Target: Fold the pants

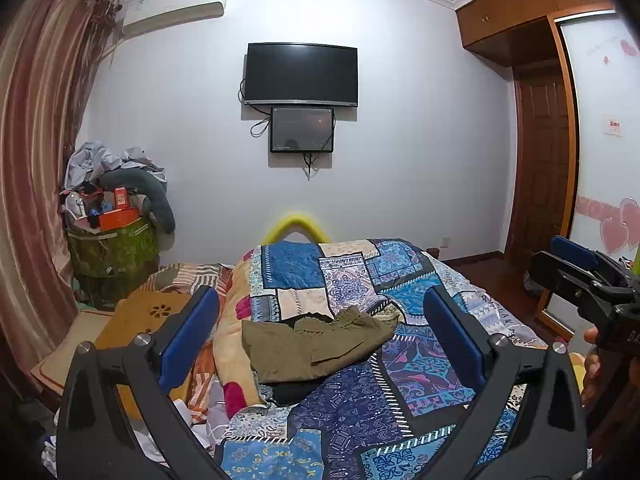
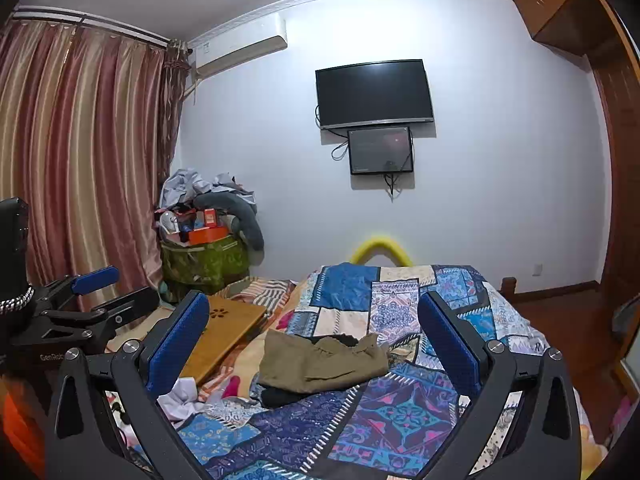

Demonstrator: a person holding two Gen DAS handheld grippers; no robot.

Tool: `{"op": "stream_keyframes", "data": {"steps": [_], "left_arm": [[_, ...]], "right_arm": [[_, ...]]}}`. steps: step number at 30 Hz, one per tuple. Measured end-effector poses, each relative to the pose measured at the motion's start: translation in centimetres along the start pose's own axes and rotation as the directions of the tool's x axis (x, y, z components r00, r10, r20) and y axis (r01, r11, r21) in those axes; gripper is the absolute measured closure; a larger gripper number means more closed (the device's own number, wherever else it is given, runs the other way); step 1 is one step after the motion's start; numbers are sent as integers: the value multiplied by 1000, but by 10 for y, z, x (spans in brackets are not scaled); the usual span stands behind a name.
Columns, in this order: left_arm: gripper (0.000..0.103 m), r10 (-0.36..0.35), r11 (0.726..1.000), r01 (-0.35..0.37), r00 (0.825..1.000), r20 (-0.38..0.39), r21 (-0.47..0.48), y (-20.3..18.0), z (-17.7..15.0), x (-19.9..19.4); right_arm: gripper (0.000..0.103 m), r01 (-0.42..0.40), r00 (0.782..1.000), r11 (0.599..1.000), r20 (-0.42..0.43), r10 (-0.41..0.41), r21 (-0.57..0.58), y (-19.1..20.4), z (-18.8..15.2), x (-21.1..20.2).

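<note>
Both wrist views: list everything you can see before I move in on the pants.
pants: one, olive, loosely folded on the quilt, untouched
dark garment: one, black, partly under the pants
quilt: one, blue patchwork, covering the bed
lap desk: one, wooden, left of the quilt
hamper: one, green, overflowing, in the corner by the curtain
curtain: striped pink and gold, left wall
screens: two, black, wall-mounted, one below the other
air conditioner: one, white, high on the wall
left gripper: open, above the bed
right gripper: open, above the bed
</note>
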State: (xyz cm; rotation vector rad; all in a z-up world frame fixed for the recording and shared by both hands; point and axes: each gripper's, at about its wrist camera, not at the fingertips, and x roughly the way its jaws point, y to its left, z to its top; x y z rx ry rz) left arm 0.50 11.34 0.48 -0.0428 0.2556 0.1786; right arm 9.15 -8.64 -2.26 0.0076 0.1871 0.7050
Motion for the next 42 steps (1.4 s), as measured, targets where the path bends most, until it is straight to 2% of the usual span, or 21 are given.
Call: {"op": "stream_keyframes", "data": {"steps": [26, 42], "left_arm": [[0, -42, 999, 42, 999, 14, 3, 1, 2, -5], [0, -64, 998, 64, 998, -10, -2, 0, -1, 0]], "right_arm": [[0, 5, 1000, 1000, -3, -5, 0, 2, -3, -2], [0, 5, 1000, 1000, -16, -5, 5, 5, -8, -3]]}}
